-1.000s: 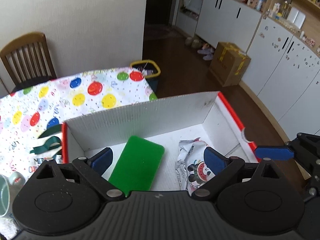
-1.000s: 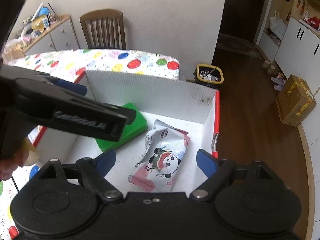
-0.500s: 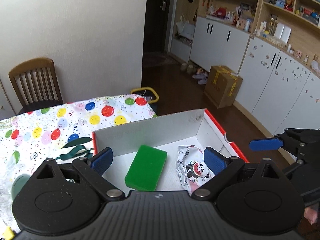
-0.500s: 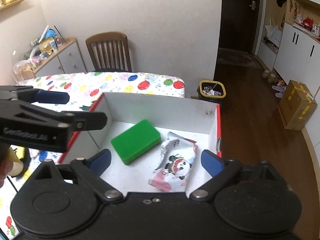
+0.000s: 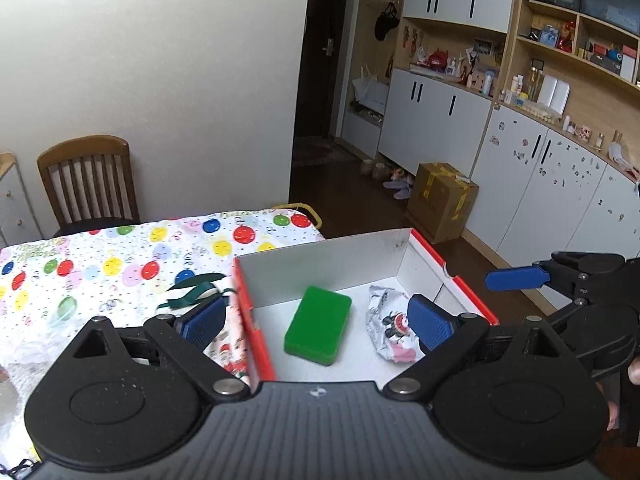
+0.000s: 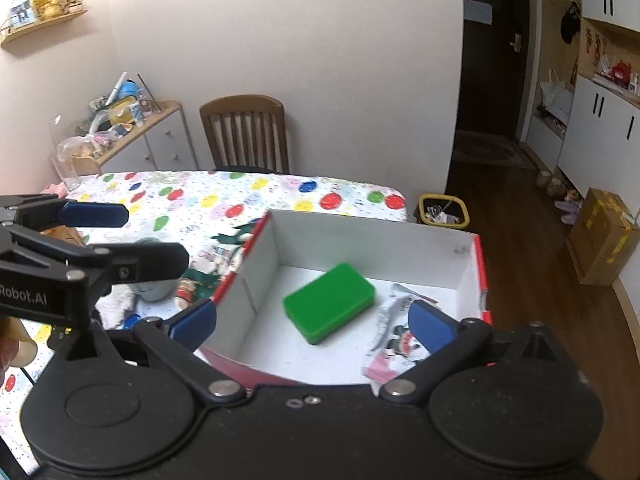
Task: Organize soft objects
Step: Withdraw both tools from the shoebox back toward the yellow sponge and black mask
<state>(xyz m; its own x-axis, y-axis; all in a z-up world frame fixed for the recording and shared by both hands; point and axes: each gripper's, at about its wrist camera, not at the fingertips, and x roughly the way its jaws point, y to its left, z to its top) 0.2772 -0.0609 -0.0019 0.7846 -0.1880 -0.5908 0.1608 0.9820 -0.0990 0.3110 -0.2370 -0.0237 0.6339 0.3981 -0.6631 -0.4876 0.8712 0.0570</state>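
We judge the placing step complete; the green rectangular foam sponge and the crinkled panda-print snack packet both lie flat on the floor of the white corrugated box with red rim, side by side and apart. The right gripper has just been opening and stands wide, nothing between its jaws; the left gripper likewise stands spread and empty. For a clean retreat, we clear the box walls before turning toward the remaining soft items on the balloon-patterned tablecloth; we keep the two grippers from crossing.
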